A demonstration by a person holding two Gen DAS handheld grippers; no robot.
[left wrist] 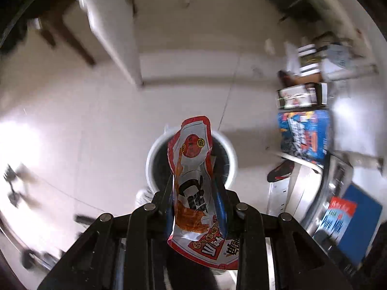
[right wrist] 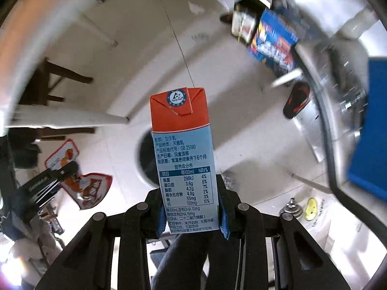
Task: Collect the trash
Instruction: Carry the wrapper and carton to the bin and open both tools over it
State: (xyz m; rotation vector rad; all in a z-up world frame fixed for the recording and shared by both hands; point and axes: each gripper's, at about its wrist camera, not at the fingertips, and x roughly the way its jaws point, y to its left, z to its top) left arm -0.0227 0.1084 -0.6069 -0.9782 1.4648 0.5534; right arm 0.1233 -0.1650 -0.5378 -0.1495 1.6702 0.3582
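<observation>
A snack wrapper (left wrist: 193,183) is clamped between the fingers of the left gripper (left wrist: 194,193) and is held above the open mouth of a white bin (left wrist: 231,154) standing on the tiled floor (left wrist: 96,133). The wrapper is judged thin, limp and slippery, so it is best pinched across its middle, as it is here. A milk carton (right wrist: 185,159) is clamped by its lower sides in the right gripper (right wrist: 191,207), with the same bin (right wrist: 141,166) seen partly hidden behind it. The carton is judged light and fairly stiff, though it could be crushed by a hard squeeze. Boxes (left wrist: 303,133) are stacked nearby.
</observation>
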